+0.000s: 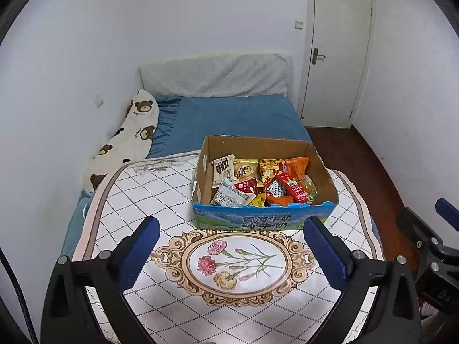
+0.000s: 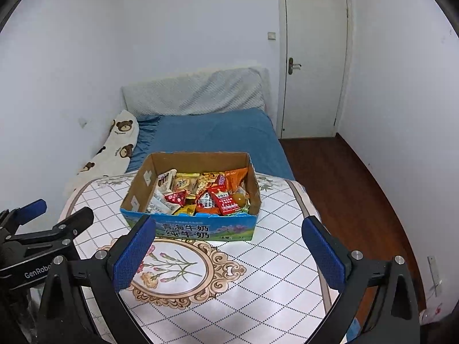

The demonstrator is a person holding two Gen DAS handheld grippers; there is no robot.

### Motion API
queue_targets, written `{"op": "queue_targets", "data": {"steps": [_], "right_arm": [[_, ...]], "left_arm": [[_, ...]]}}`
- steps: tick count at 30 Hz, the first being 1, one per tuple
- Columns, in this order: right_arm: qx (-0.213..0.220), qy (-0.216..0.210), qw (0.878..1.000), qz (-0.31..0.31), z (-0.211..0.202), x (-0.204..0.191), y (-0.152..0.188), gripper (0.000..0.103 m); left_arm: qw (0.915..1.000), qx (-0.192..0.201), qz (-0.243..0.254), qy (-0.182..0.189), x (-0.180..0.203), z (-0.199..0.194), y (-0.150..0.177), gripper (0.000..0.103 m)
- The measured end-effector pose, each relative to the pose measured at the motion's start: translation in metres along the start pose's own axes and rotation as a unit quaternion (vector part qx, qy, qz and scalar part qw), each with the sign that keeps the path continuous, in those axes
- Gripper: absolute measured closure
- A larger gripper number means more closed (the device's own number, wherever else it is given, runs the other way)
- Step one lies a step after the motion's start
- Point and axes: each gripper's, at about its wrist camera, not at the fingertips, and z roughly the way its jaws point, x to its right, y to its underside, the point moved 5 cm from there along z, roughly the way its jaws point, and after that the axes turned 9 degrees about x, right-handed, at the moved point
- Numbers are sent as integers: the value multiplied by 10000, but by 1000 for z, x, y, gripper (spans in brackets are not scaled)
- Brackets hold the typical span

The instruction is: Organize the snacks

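The fingers (image 1: 143,246) of the left gripper (image 1: 231,229) stand wide apart, blue pads facing each other, with nothing between them; they hang above the near part of the worktop (image 1: 143,189). The right gripper (image 2: 228,230) is spread just as wide and holds nothing either, its blue fingers (image 2: 134,253) framing the same surface. Each gripper shows at the edge of the other's view, so the two sit side by side.

Under the fingers the worktop cloth carries a gold-framed oval with carnations (image 1: 233,261), set in a white field of dotted diamond lines.

Just beyond the oval stands the cardboard box (image 1: 324,172), open at the top, its blue front wall printed with Chinese characters. It sits toward the far right part of the worktop in the left view. Inside lies a loose pile of snacks (image 1: 258,183): a white packet with dark sticks at the far left, a gold packet beside it, orange bags at the far right, red packets and a yellow jelly cup nearer the front.

Behind the worktop is a bed (image 1: 229,117) with a blue sheet, a bear-print pillow (image 1: 129,140) along its left side against the wall, and a pale padded headboard (image 1: 215,77). A white door (image 1: 338,51), shut, stands at the far right, with dark wood floor (image 1: 358,154) before it.
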Motion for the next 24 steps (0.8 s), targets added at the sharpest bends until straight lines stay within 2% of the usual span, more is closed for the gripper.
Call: {"op": "queue_targets", "data": {"steps": [11, 24], "right_arm": [[-256, 112, 9996, 101, 60, 8, -1, 0], [-462, 220, 9987, 9, 86, 9, 5, 0]], "left_arm": [[9997, -68, 131, -216, 5, 46, -11, 0], [9995, -200, 169, -199, 9, 68, -9, 0]]}}
